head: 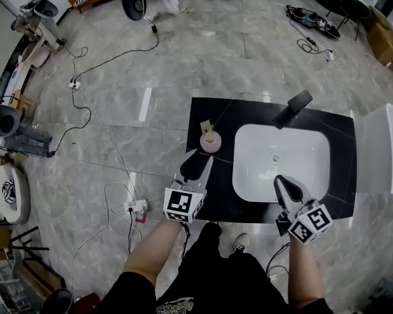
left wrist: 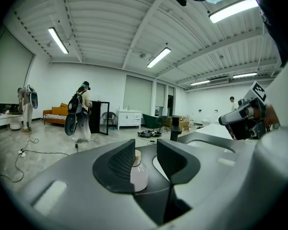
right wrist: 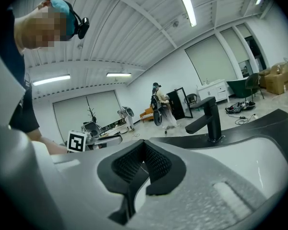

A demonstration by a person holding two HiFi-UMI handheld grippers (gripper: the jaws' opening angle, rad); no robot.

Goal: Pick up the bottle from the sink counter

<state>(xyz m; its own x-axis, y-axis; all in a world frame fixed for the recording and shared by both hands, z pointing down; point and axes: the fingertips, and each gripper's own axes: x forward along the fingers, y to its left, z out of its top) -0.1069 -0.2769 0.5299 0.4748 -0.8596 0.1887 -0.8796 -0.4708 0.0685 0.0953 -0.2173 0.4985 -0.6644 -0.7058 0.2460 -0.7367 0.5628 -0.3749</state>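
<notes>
The bottle (head: 210,140) is small, round and pale pink with a tan cap. It stands upright on the black sink counter (head: 209,195), left of the white basin (head: 249,169). My left gripper (head: 198,157) hovers just short of it, open. In the left gripper view the bottle (left wrist: 140,175) shows through the gap of the left gripper (left wrist: 146,151), partly hidden by the left jaw and untouched by either pad. My right gripper (head: 280,180) hangs over the basin's near edge. Seen in its own view, the right gripper (right wrist: 145,148) is shut and holds nothing.
A black faucet (head: 293,108) stands at the basin's far side. A white block (head: 382,148) adjoins the counter on the right. Cables and a power strip (head: 136,207) lie on the marble floor to the left. A person (left wrist: 82,110) stands far off across the room.
</notes>
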